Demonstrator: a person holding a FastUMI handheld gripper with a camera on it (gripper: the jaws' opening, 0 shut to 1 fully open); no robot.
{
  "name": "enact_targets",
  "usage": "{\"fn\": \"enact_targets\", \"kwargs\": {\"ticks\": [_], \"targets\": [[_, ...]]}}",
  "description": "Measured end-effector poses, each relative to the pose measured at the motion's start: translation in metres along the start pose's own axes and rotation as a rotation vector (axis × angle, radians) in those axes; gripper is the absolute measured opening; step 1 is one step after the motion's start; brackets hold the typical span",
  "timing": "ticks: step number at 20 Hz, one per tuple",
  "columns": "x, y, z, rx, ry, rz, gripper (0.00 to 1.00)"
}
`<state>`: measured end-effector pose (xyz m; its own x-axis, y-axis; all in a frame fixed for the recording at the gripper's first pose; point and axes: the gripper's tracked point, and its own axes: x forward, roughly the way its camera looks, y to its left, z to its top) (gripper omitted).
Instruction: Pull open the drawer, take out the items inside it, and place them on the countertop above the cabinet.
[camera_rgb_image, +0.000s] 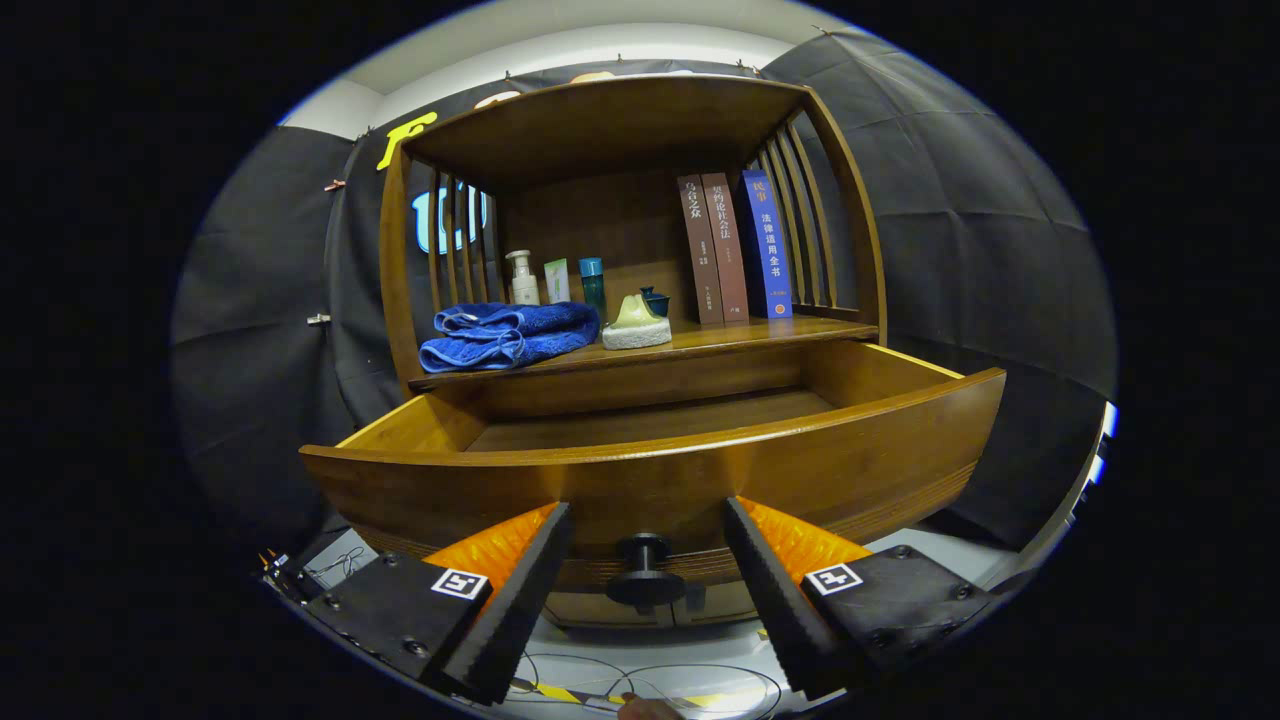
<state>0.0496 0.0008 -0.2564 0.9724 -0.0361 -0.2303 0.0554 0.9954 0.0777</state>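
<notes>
Black-draped booth, wooden cabinet (640, 200) with countertop (700, 345) holding blue towel (508, 334), sponge (636, 325), bottles (523, 280), books (735, 248). Drawer (660, 470) pulled open, visible floor bare. Gripper (645, 570) spread wide, black knob (643, 572) between fingers, untouched.

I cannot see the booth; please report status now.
Gripper open, fingers either side of drawer knob. Drawer pulled out. Nothing in the way.
</notes>
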Motion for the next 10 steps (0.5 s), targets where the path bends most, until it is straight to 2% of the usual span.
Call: {"fn": "enact_targets", "kwargs": {"ticks": [10], "targets": [[0.092,0.001,0.021,0.008,-0.016,0.002,0.99]]}}
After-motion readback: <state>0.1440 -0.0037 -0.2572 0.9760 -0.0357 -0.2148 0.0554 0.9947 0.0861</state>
